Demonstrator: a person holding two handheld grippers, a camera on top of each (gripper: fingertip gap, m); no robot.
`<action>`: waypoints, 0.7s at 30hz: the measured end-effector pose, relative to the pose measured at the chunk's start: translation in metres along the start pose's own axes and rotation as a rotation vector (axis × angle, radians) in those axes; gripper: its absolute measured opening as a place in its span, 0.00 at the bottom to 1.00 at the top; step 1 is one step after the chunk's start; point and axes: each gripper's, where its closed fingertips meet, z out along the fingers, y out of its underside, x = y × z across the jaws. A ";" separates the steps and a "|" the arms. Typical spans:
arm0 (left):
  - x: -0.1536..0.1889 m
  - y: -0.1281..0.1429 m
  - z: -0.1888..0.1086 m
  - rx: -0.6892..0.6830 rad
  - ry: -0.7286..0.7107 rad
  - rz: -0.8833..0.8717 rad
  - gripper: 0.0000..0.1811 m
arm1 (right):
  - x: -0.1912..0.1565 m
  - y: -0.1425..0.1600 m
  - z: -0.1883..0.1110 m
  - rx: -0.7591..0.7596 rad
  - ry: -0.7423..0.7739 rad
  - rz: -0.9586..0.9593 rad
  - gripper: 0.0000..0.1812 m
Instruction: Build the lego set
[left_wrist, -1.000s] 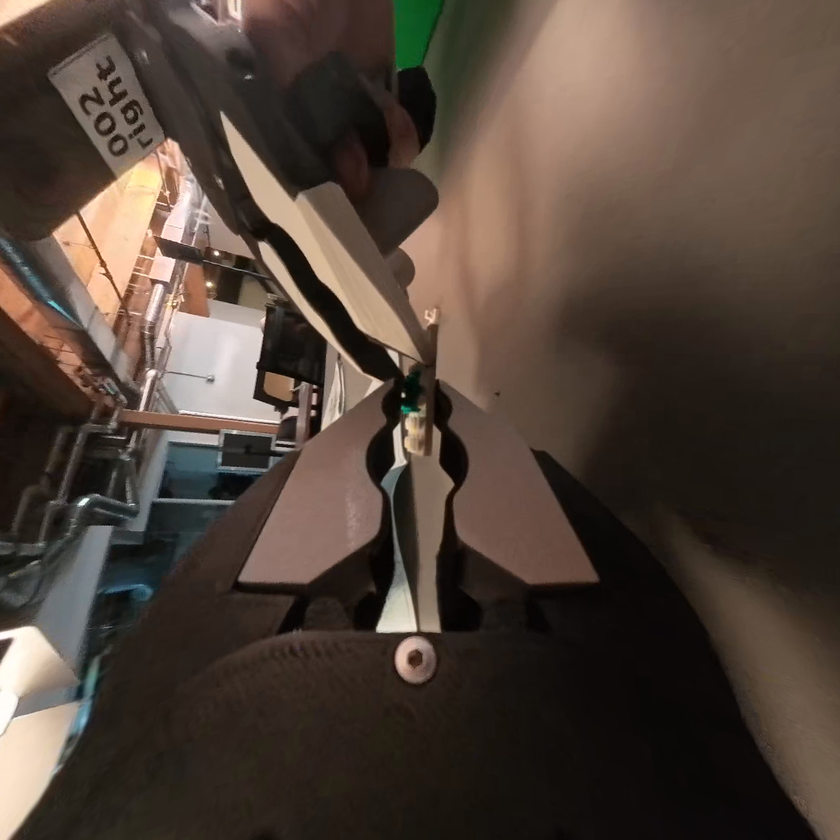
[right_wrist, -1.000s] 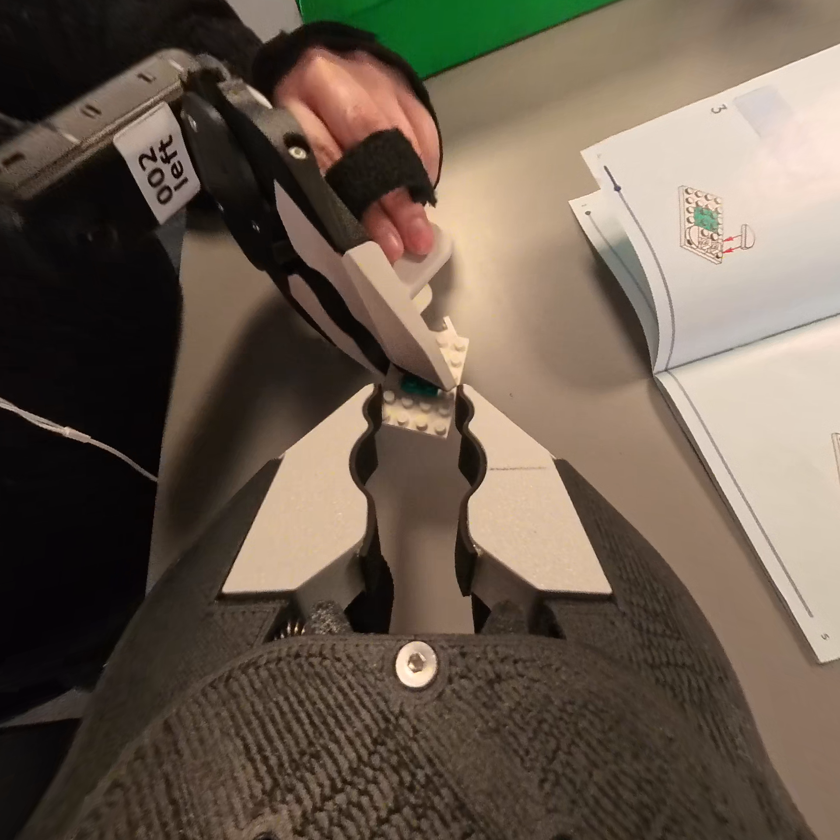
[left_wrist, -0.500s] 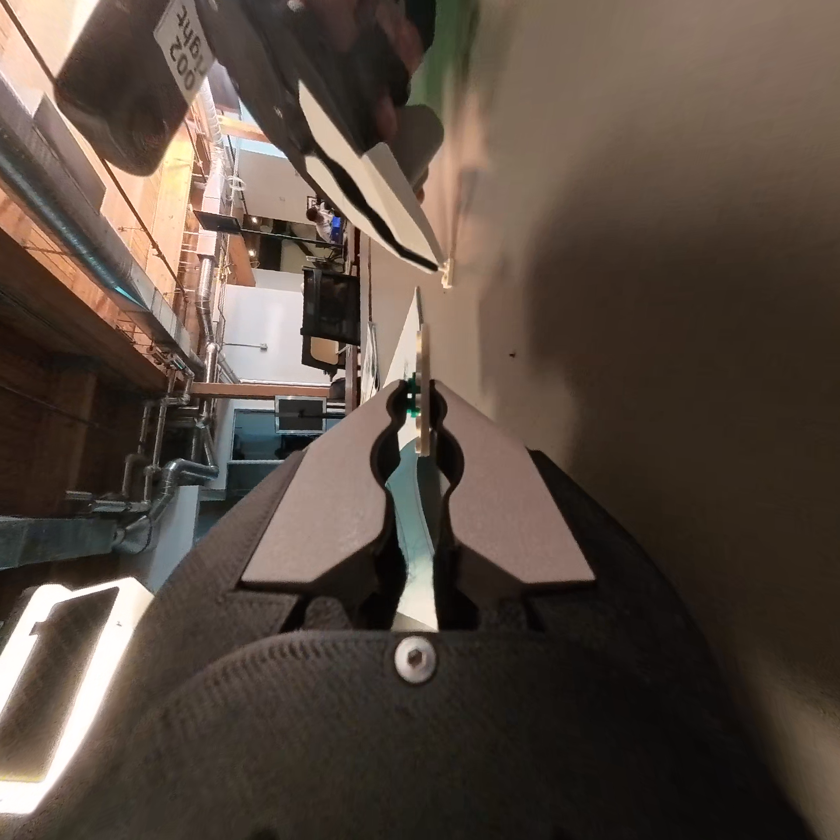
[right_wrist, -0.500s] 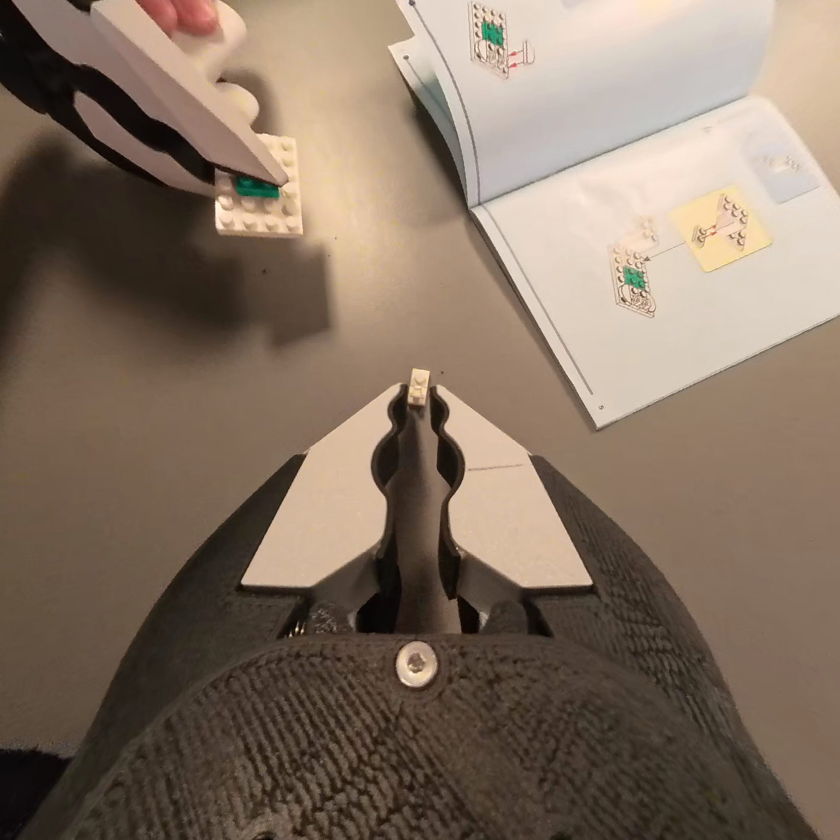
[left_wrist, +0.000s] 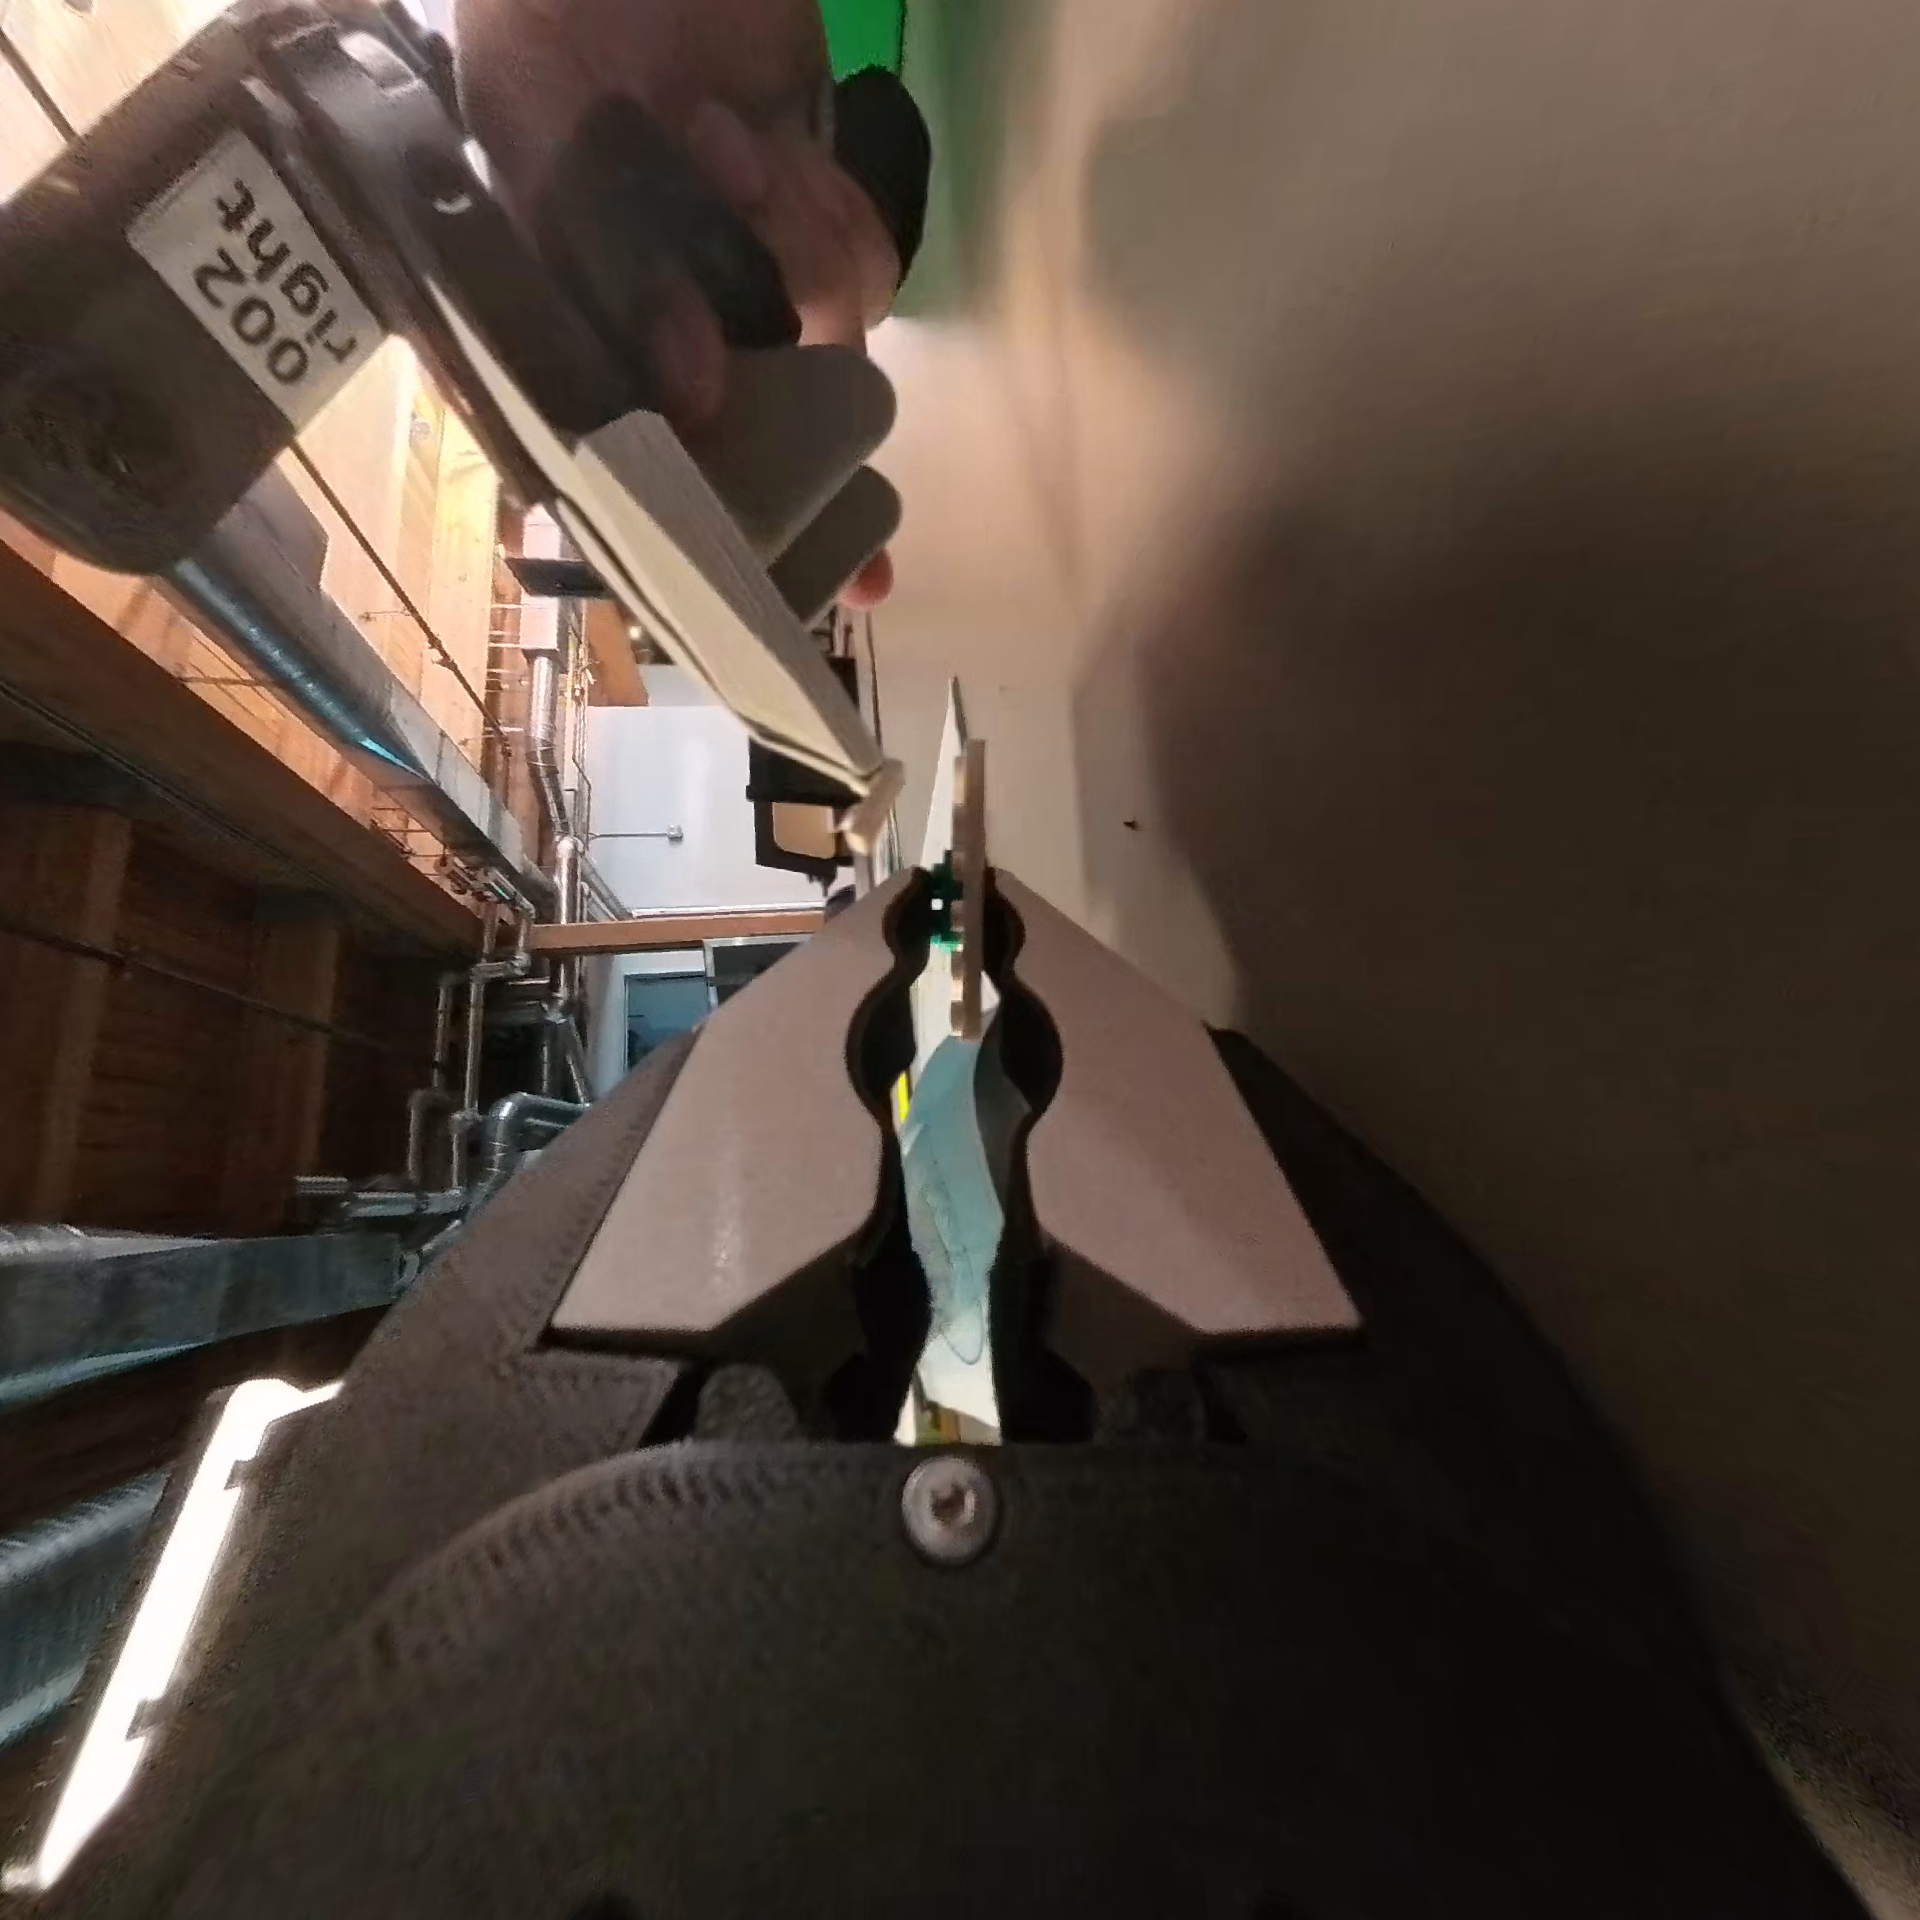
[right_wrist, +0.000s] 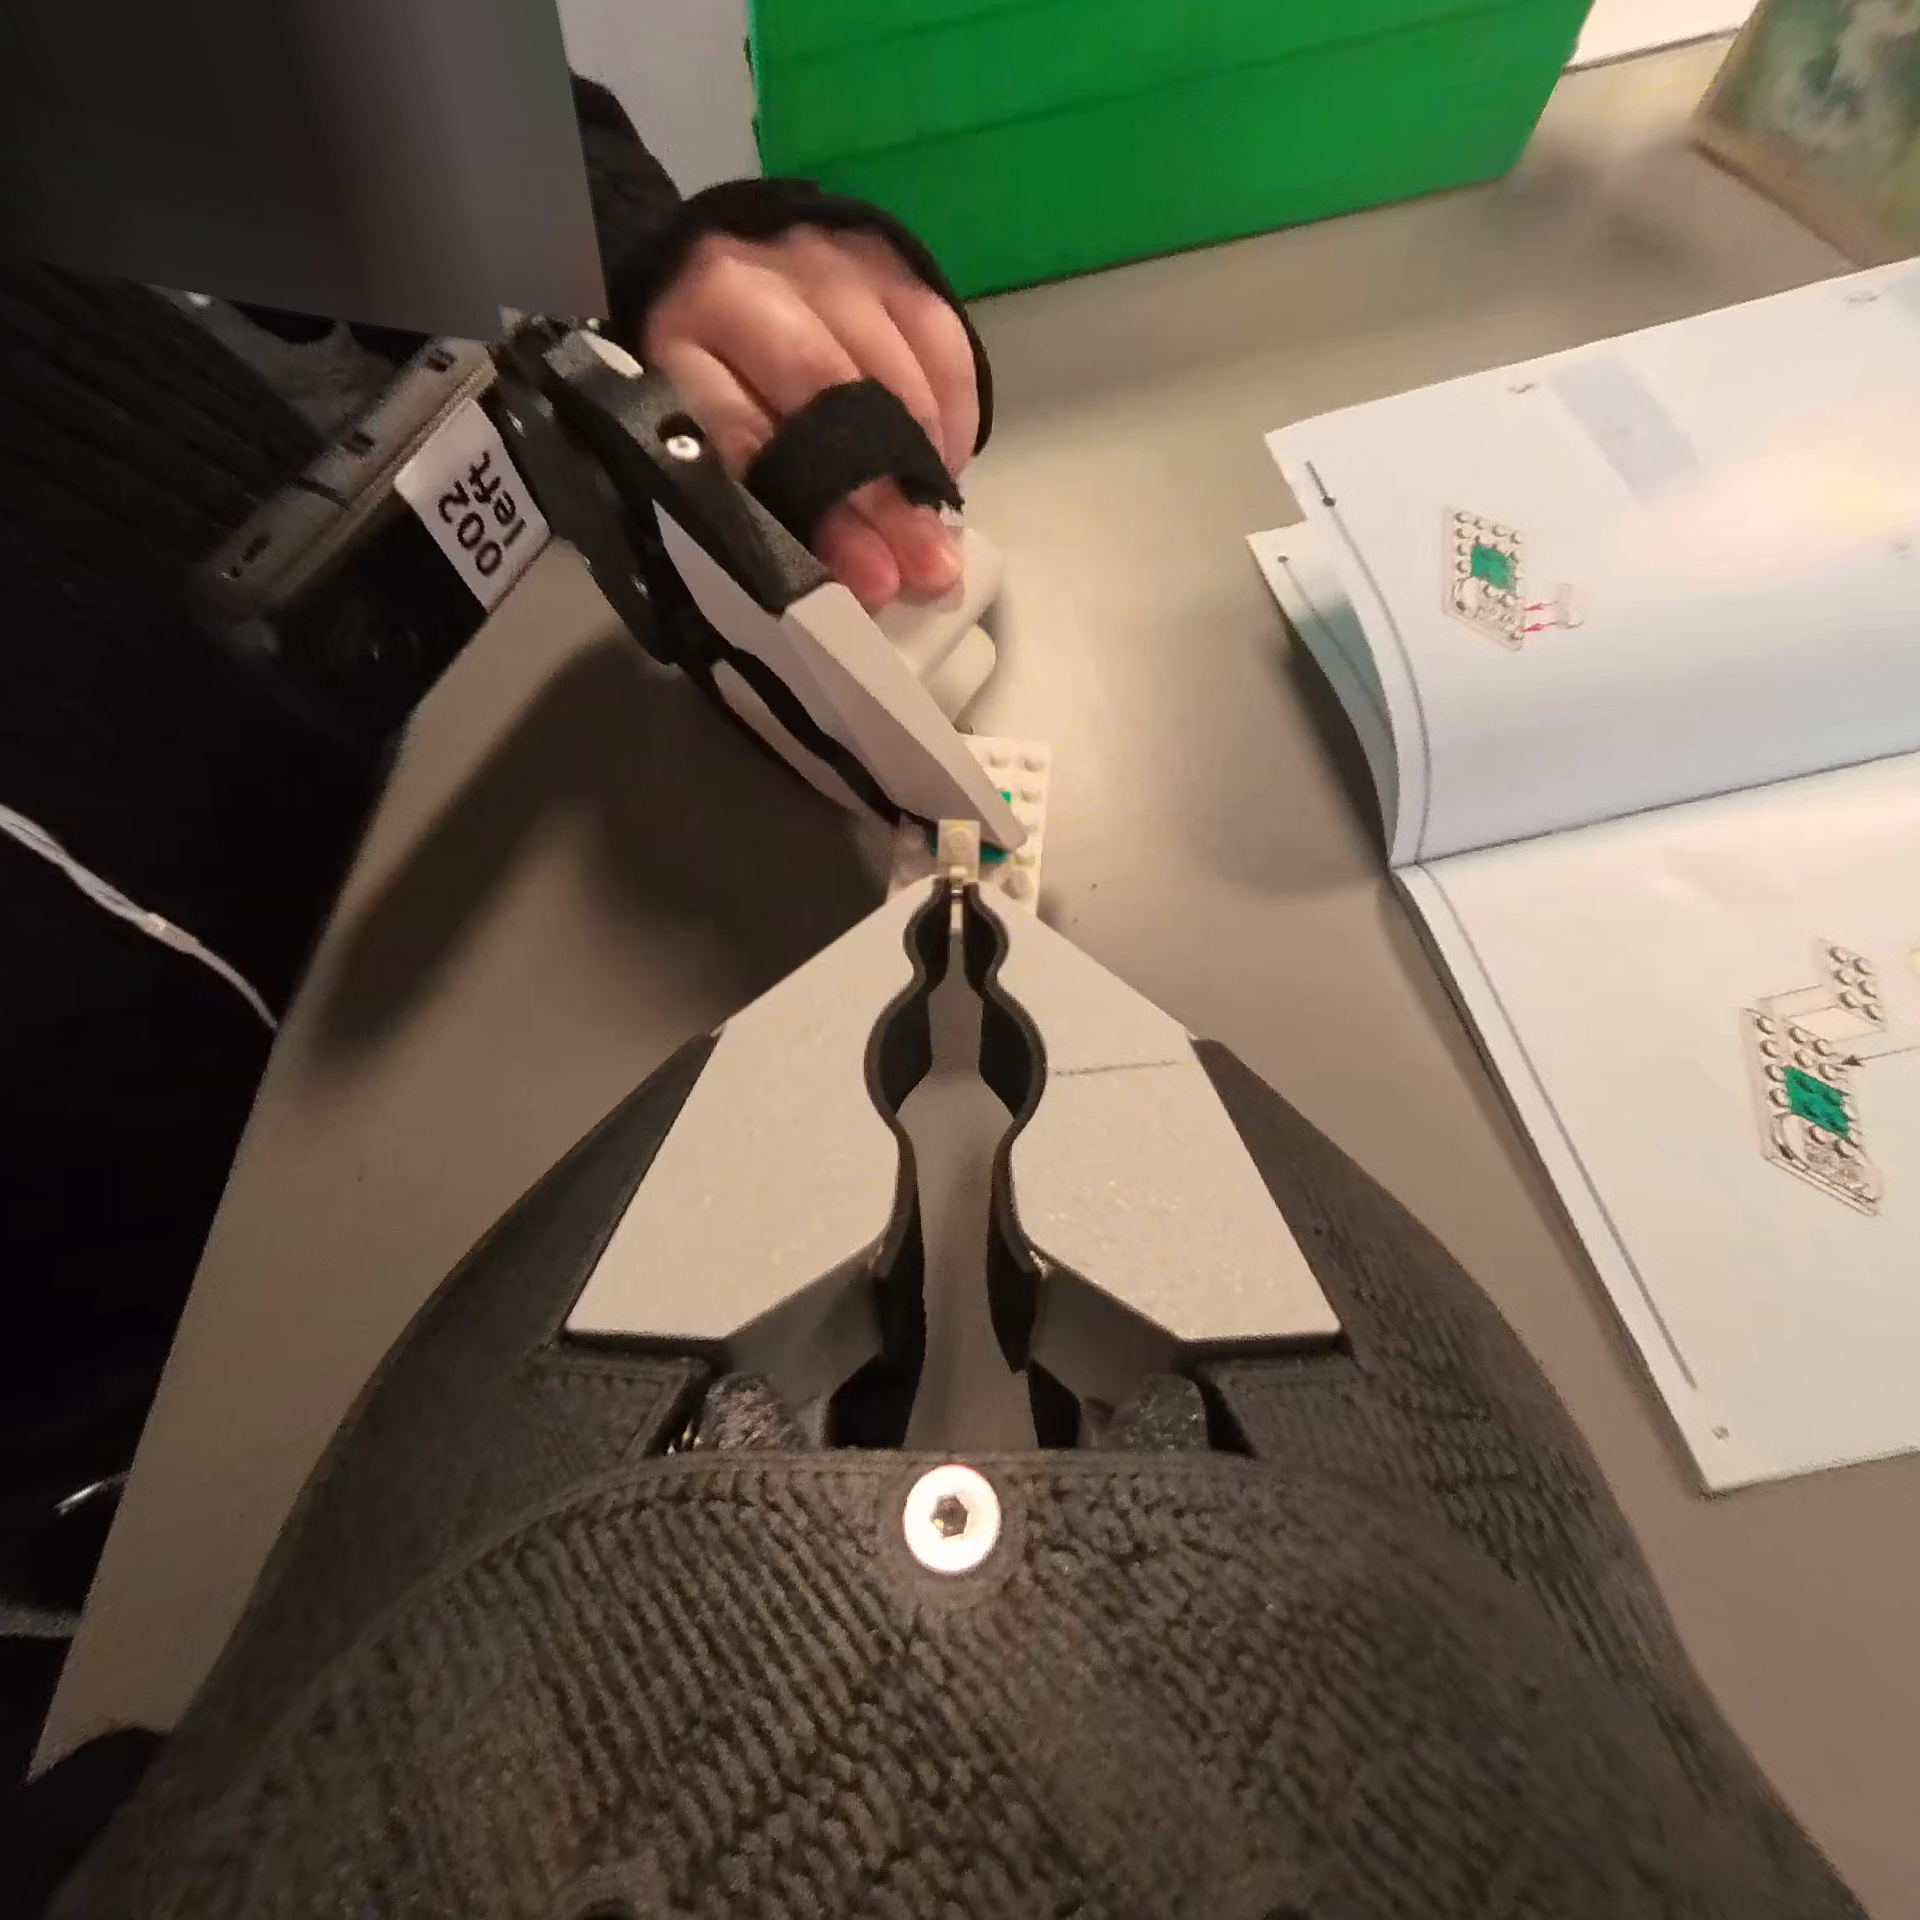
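My left gripper (left_wrist: 951, 883) is shut on a white studded plate (left_wrist: 971, 831), seen edge-on, with a green tile (left_wrist: 943, 906) on its face. My right gripper (right_wrist: 957, 896) is shut on a small white piece (right_wrist: 958, 844) at its tips. In the right wrist view the left gripper (right_wrist: 987, 821) holds the plate (right_wrist: 1027, 790) above the table, and the small piece sits right in front of the plate beside the green tile (right_wrist: 1003, 800). In the left wrist view the right gripper (left_wrist: 862, 779) holds the small piece (left_wrist: 868, 812) a short gap from the plate's face.
An open instruction booklet (right_wrist: 1662, 779) lies on the grey table (right_wrist: 1195, 623) to the right. A green box (right_wrist: 1143, 125) stands at the back. A person's hand (right_wrist: 810, 343) in a black sleeve holds the left gripper.
Half a second ago the grippers were apart, the right one low over the table. Now the right gripper has brought the small white piece up close to the plate held by the left.
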 end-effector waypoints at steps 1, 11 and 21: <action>-0.001 0.000 0.000 0.000 -0.003 -0.001 0.04 | 0.001 0.003 0.002 -0.015 0.008 0.002 0.00; 0.000 -0.002 0.000 0.007 -0.007 0.026 0.04 | 0.002 0.011 0.005 -0.119 0.031 0.005 0.00; 0.001 0.002 0.001 -0.026 0.012 0.055 0.04 | 0.007 0.013 0.010 -0.430 0.168 -0.044 0.00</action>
